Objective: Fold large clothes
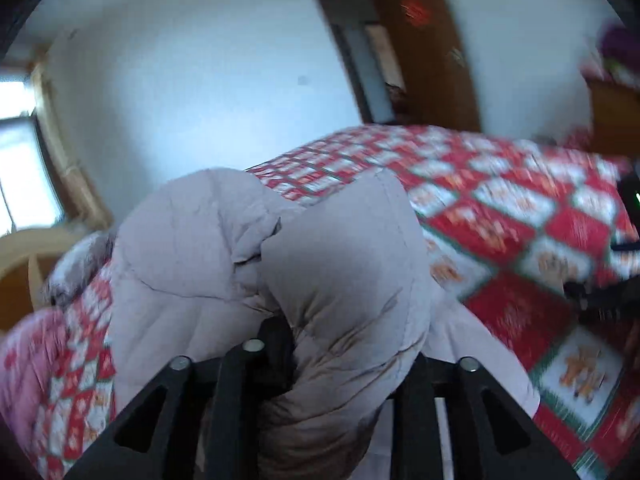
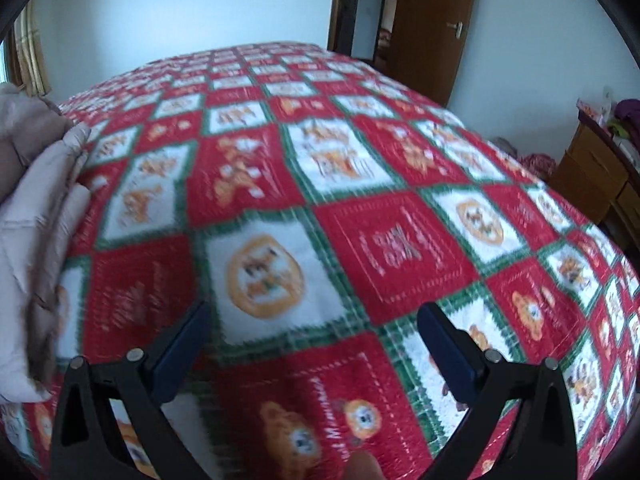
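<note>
Left tool [image 1: 344, 360] clamped on the puffy jacket [image 1: 224, 248] — right tool [image 2: 314, 344] apart, empty, over the bed [image 2: 400, 240]; jacket at 9 o'clock.

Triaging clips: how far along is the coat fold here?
Done: little; the puffy coat is bunched in a heap on the bedspread. In hand: left gripper has coat fabric between its fingers; right gripper is open, empty, over bedspread. Left: spreading flat and every fold.

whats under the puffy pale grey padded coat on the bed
The puffy pale grey padded coat lies on the red, white and green checked bedspread. Whatever else lies beneath the bunched coat is covered.
</note>
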